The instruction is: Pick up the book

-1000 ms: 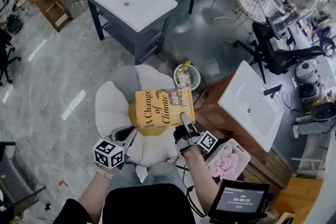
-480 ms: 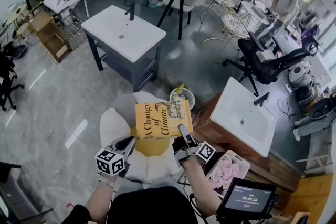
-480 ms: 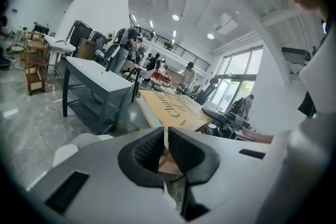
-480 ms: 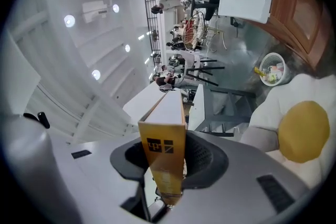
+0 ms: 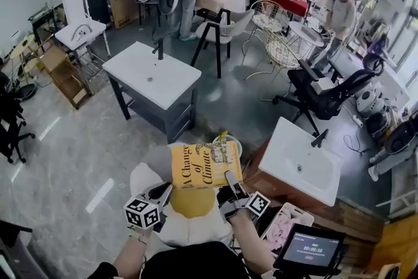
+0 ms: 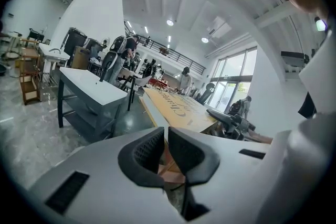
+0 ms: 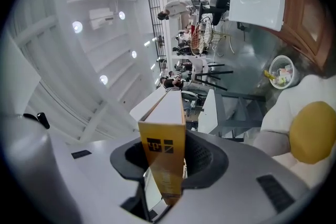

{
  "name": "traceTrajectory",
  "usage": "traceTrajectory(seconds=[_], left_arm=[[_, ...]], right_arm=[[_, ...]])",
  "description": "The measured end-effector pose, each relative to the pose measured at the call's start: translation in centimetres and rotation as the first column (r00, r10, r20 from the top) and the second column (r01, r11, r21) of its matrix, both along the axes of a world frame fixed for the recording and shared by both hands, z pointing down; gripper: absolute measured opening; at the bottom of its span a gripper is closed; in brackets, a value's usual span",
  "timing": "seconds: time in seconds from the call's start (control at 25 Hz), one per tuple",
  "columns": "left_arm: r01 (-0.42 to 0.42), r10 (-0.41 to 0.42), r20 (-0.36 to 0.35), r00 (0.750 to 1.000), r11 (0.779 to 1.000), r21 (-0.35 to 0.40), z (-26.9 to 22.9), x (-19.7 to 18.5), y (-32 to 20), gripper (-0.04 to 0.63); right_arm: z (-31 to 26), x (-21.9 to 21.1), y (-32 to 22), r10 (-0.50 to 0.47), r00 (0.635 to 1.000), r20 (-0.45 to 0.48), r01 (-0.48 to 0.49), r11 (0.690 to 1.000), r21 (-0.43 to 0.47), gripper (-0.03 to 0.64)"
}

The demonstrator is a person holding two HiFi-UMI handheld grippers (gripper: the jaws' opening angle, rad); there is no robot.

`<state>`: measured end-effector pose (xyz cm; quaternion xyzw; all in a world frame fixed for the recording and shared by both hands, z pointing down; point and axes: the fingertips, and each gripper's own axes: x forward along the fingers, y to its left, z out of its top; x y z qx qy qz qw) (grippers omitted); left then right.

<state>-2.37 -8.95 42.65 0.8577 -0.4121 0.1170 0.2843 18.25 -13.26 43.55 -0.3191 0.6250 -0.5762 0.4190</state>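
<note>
A yellow book titled "A Change of Climate" is held flat in the air above a white flower-shaped seat. My right gripper is shut on its near right corner. In the right gripper view the book's yellow edge stands pinched between the two dark pads. My left gripper sits at the book's near left corner with its pads almost together. In the left gripper view the book stretches away just above the gripper. Nothing clearly lies between those pads, and I cannot tell whether they touch the book.
The seat has a yellow cushion under the book. A grey table with a white sink top stands ahead. A wooden cabinet with a sink is at the right, and a small waste bin sits beside the seat. Chairs and people fill the back.
Both grippers have risen together with the book, which keeps its place between them. The head view has tilted up and shows more of the room.
</note>
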Motion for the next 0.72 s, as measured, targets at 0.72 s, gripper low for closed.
traceTrajectory(seconds=[0.72], left_arm=[[-0.034,0.035,-0.006,0.999,0.995,0.097,-5.3,0.9,-4.0,0.015]], right_arm=[[-6.2,1.3,-1.3,0.046,0.998,-0.042,-0.043,0.995,0.088,0.160]])
